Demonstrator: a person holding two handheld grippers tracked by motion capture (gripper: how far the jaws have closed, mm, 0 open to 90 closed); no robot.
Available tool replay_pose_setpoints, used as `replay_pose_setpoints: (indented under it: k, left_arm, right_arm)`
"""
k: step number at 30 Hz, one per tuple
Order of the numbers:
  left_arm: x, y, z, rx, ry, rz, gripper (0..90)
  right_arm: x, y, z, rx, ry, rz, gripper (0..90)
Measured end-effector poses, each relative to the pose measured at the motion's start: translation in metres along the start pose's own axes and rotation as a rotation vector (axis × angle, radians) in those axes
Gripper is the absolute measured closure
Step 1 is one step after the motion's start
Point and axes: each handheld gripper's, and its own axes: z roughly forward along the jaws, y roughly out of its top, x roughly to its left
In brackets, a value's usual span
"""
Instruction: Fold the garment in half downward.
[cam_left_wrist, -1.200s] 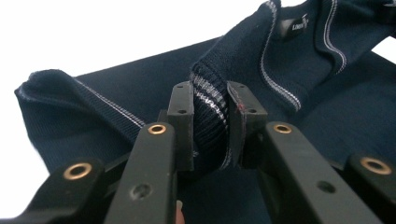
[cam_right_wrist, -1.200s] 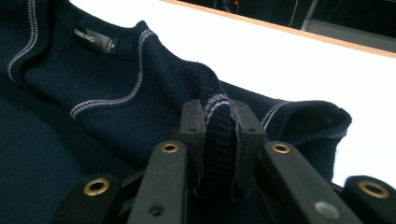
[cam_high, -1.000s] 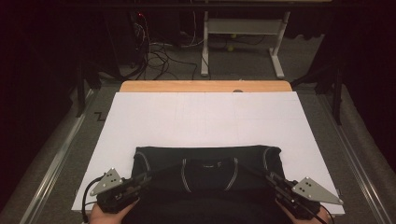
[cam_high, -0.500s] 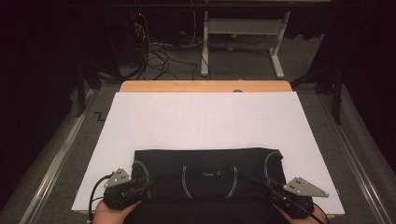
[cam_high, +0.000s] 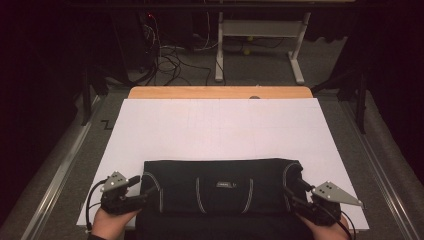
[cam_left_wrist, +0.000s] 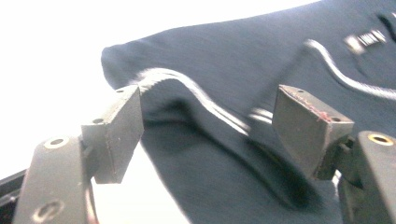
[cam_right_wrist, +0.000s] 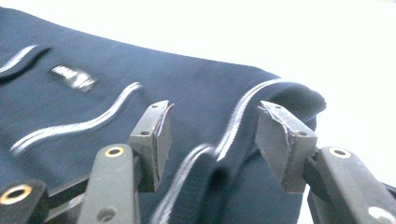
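Since the earlier frames both grippers have let go: the jaws of each have just been opening, and the dark garment (cam_high: 222, 192) now lies flatter, its far edge a little nearer the person than before. Left gripper (cam_high: 137, 187) sits at the garment's left end, held by the left hand (cam_high: 112, 222) at the bottom of the high view. In the left gripper view its jaws stand well apart, a raised fold of cloth with a pale stitched seam (cam_left_wrist: 196, 93) between them, pads clear of the fabric, nothing gripped. Right gripper (cam_high: 295, 192) sits at the garment's right end, with the right hand (cam_high: 320, 227) behind it. In the right gripper view its jaws are partly open, a hump of cloth with a pale seam (cam_right_wrist: 233, 126) lying between the pads and not pinched. Garment is folded into a wide band across the near part of the white sheet (cam_high: 220, 130), its near edge reaching the sheet's front border; a small label (cam_high: 225, 184) shows at the middle, curved pale seams to either side of it. White sheet covers most of the wooden table (cam_high: 220, 92), whose bare far strip shows beyond it. Cables (cam_high: 170, 55) lie on the floor past the table, beside a white metal frame (cam_high: 260, 35)
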Motion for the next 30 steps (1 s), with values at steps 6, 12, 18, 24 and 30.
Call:
replay_pose_setpoints:
  k: [6,12,18,24,30]
  left_arm:
    - [0.023,0.022,0.015,-0.030,0.015,-0.080,23.0]
    - [0.042,0.036,0.044,0.037,0.048,-0.168,23.0]
    - [0.031,0.032,0.050,0.142,0.098,-0.112,30.2]
    - [0.020,0.028,0.050,0.148,0.104,-0.043,51.7]
    - [0.024,0.025,0.049,0.127,0.063,-0.082,63.7]
  right_arm:
    - [-0.027,0.019,0.026,-0.011,-0.082,0.057,45.6]
    - [-0.056,0.028,0.063,0.070,-0.113,0.154,36.5]
    - [-0.058,0.015,0.077,0.236,-0.115,0.152,30.7]
    - [-0.056,0.012,0.071,0.230,-0.068,0.147,52.8]
    - [-0.054,0.011,0.073,0.217,-0.003,0.161,76.3]
